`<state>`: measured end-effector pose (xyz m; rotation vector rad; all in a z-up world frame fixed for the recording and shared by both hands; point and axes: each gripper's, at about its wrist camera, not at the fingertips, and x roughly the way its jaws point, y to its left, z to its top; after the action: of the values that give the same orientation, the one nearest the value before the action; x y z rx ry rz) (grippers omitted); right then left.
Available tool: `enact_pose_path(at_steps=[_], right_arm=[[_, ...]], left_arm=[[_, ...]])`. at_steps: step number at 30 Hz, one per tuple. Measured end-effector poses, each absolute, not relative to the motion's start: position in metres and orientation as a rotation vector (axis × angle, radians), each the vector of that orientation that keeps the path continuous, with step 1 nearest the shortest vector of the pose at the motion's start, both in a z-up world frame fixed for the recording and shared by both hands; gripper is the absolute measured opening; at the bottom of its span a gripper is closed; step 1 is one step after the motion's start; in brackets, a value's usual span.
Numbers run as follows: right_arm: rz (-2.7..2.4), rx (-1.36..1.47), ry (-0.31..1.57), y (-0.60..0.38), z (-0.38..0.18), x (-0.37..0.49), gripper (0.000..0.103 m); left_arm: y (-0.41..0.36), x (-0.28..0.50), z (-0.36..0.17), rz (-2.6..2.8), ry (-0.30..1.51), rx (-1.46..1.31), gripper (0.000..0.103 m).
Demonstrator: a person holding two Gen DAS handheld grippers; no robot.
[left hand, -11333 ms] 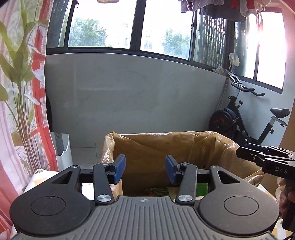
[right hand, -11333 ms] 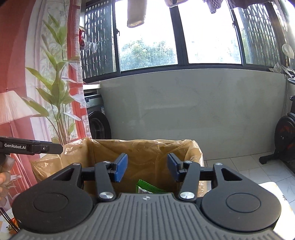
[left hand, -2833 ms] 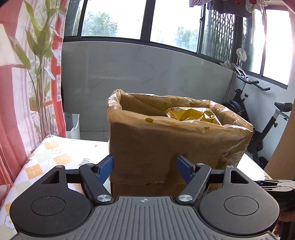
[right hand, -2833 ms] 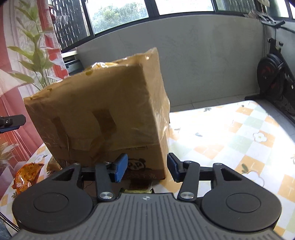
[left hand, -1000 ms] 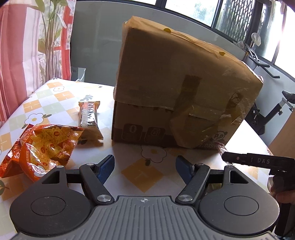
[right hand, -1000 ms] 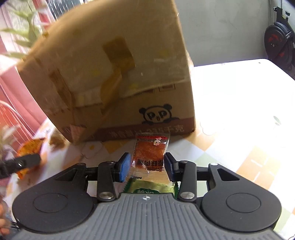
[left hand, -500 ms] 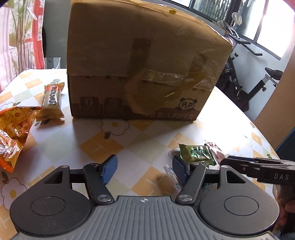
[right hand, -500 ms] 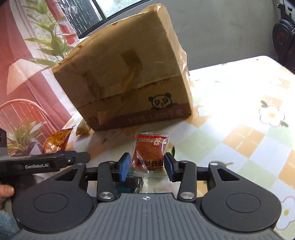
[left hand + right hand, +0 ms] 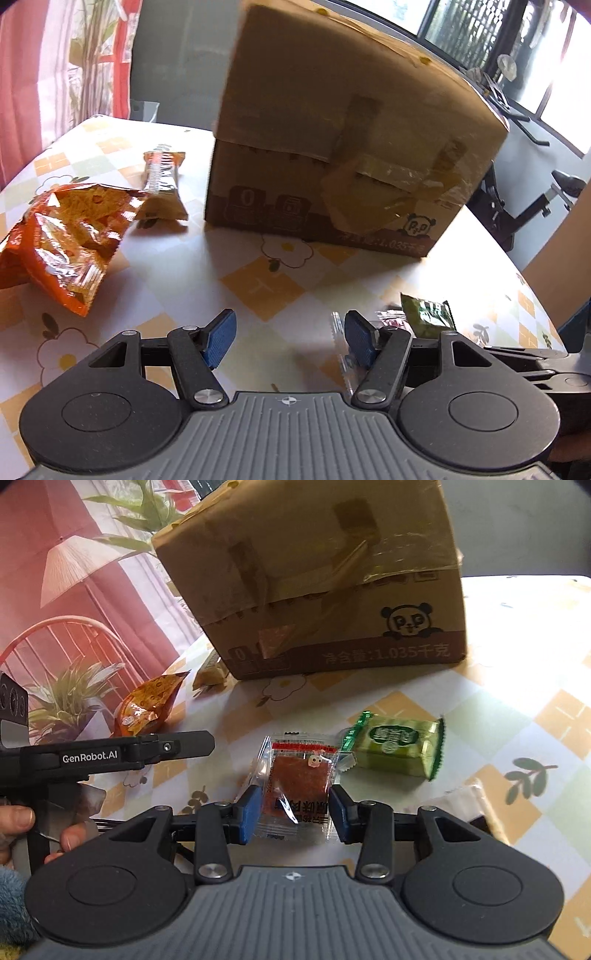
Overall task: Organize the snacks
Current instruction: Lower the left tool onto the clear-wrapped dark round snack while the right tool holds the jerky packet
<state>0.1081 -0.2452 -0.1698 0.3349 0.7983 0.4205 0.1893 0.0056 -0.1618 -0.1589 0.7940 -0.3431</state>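
Beyond the green snack pack (image 9: 397, 747), a cardboard box (image 9: 332, 583) blocks the table (image 9: 517, 635).

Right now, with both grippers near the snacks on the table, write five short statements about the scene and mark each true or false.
1. The right gripper is closed on a clear packet with a red-brown square. True.
2. The left gripper holds the orange bag. False: its jaws are open and empty; the orange bag lies on the table off to its left.
3. The green packet lies on the table, apart from the cardboard box. True.
4. The cardboard box lies flattened. False: it stands on the table, taped along its side.
5. A small wrapped bar lies beside the box. True.
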Motion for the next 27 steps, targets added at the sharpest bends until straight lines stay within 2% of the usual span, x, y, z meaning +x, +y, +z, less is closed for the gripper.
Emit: enact_pose_path(at_steps=[6,11,19,27], right_arm=[[0.506,0.358,0.774,-0.210,-0.178,0.144,0.043],[0.489,0.301,0.689,-0.208,-0.170,0.136,0.043],[0.307,0.378,0.716,-0.250,-0.189,0.126,0.043],[0.240,0.279,0.646,-0.249,-0.197,0.114,0.043]], left_arm=[[0.037,0.189,-0.154,-0.249,0.772,-0.210,0.067],[0.056,0.189,-0.150,-0.196,0.755,-0.273,0.067],[0.031,0.192,-0.159,-0.245,0.774,-0.212,0.067],[0.001,0.210,-0.158,-0.345,0.758,-0.025,0.067]])
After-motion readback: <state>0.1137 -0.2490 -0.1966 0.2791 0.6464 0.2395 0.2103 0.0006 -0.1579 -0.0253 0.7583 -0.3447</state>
